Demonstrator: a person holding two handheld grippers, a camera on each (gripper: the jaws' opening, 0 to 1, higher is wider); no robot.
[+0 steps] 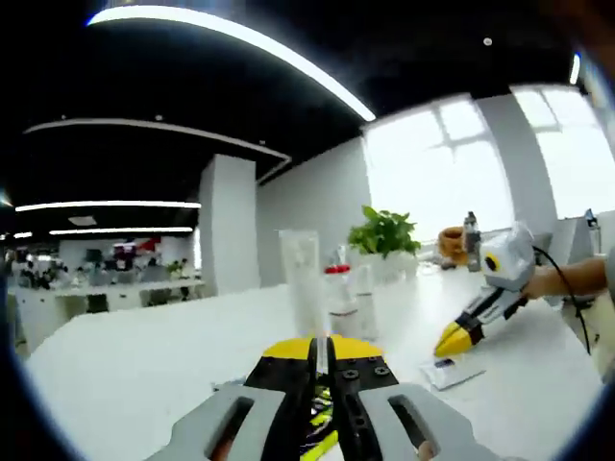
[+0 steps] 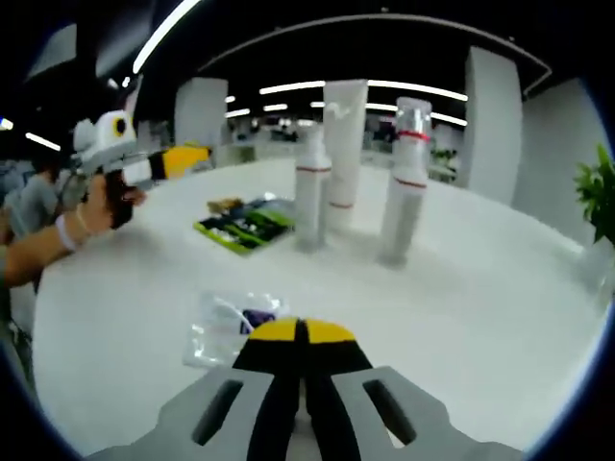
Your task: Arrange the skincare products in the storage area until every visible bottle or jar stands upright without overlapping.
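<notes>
My left gripper point(image 1: 323, 351) has its fingers pressed together with nothing between them; a green and yellow packet point(image 1: 320, 434) lies just under them on the white surface point(image 1: 144, 365). My right gripper point(image 2: 303, 336) is likewise closed and empty, above a clear sachet point(image 2: 231, 325). Past it stand three skincare items upright and close together: a short bottle point(image 2: 311, 187), a tall tube point(image 2: 343, 154) behind it, and a red-banded pump bottle point(image 2: 405, 178) slightly apart. Green packets point(image 2: 245, 224) lie flat beside them. A potted plant point(image 1: 384, 235) sits farther back.
</notes>
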